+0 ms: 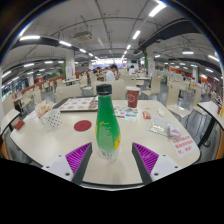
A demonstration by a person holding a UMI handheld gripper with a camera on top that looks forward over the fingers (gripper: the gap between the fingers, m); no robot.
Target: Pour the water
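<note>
A green plastic bottle [106,125] with a dark cap and a yellow-and-white label stands upright on the white table [60,140]. It is between my fingers, with a visible gap on each side. My gripper [111,160] is open, and its purple pads [78,155] flank the bottle's base. Beyond the bottle, a little to its right, a red cup [132,97] stands on the table.
A red round disc [82,126] lies left of the bottle. A white patterned cup [53,117] and a flat tray [78,103] sit further left. Printed sheets [183,143] and small items [158,128] lie to the right. More tables and chairs fill the hall behind.
</note>
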